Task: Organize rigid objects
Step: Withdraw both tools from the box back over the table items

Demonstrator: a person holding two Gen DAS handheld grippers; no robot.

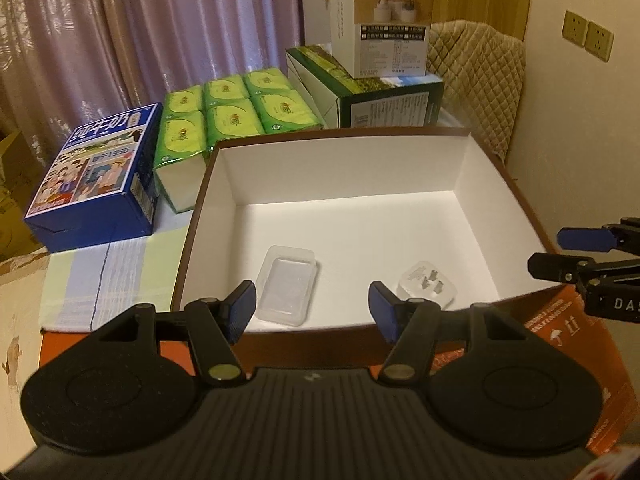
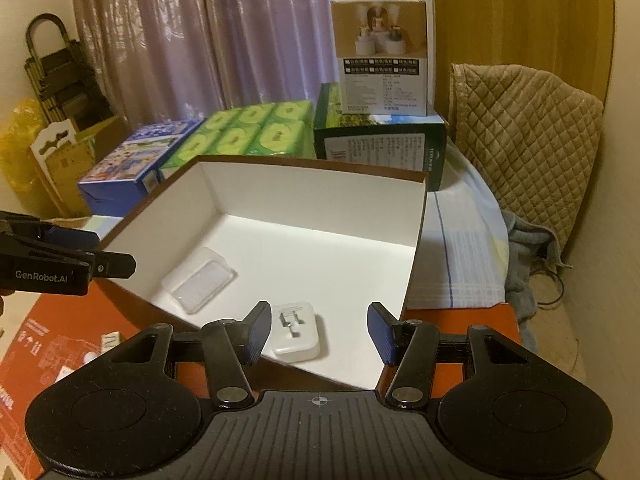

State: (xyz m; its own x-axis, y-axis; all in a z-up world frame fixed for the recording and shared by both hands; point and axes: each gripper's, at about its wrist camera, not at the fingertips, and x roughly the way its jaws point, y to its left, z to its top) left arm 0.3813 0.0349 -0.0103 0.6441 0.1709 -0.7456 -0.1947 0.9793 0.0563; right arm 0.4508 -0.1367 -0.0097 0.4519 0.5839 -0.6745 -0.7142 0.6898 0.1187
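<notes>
A shallow box [image 1: 500, 184] [image 2: 160, 208], white inside with brown outer walls, lies in front of both grippers. In it rest a clear plastic case [image 1: 289, 289] [image 2: 199, 280] and a white plug adapter [image 1: 428, 283] [image 2: 296, 334] with its metal prongs up. My left gripper [image 1: 311, 310] hovers open above the box's near wall, nothing between its blue pads. My right gripper [image 2: 316, 334] is open too, above the near corner, with the adapter below and apart from its fingers. Each gripper shows at the edge of the other's view: the right gripper [image 1: 560, 252], the left gripper [image 2: 108, 254].
Behind the box stand a blue milk carton [image 1: 96, 176], a green pack of tissues [image 1: 224, 120], and a green box [image 1: 372, 92] with a white box [image 1: 380, 20] on top. A quilted chair [image 2: 528, 148] is at the right. The box sits on an orange carton [image 2: 48, 340].
</notes>
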